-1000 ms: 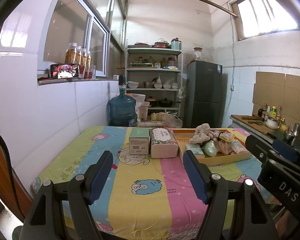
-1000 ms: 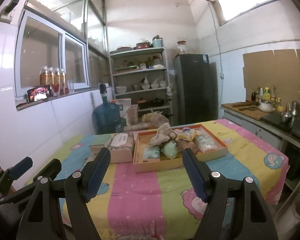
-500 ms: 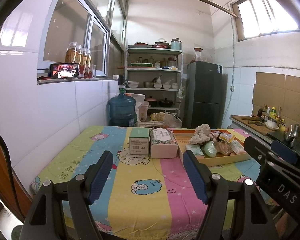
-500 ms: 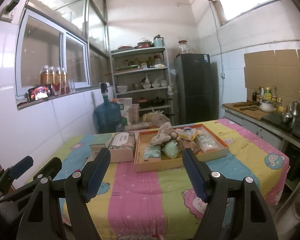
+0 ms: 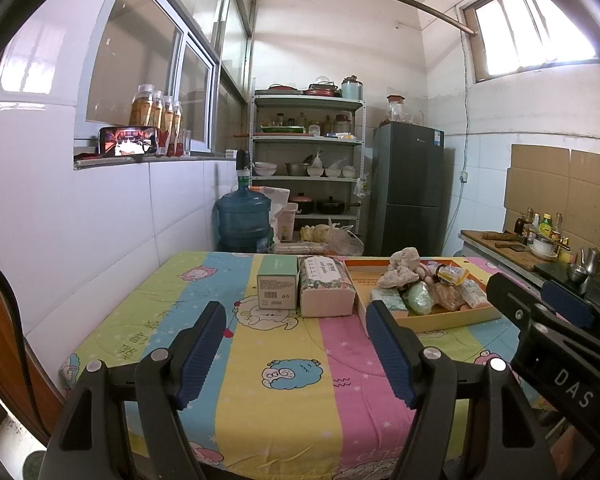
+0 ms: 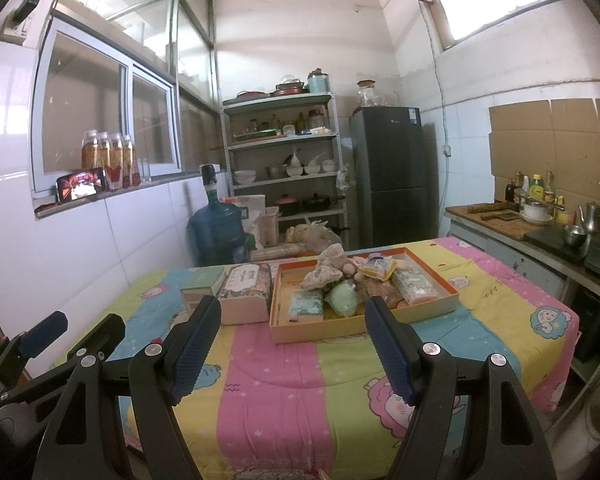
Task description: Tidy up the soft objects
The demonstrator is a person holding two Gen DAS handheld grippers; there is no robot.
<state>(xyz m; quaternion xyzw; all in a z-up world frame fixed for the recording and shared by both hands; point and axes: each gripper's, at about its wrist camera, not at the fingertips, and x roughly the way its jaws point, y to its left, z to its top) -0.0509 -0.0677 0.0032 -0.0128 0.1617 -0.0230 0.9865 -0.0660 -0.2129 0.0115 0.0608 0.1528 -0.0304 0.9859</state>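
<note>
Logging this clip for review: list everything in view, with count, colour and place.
Tray: 1, orange, on table, holds a pile of soft packets.
Green pouch: 1, pale green, in tray.
Tissue pack: 1, floral pink, left of tray.
Box: 1, green-topped, left of tissue pack.
Table: 1, striped cartoon cloth.
Water jug: 1, blue, on floor behind table.
Fridge: 1, dark, back wall.
Left gripper: open, empty.
Right gripper: open, empty.

Bright daylight from the high window, blown-out glare there, fisheye bending at sharp edges
</note>
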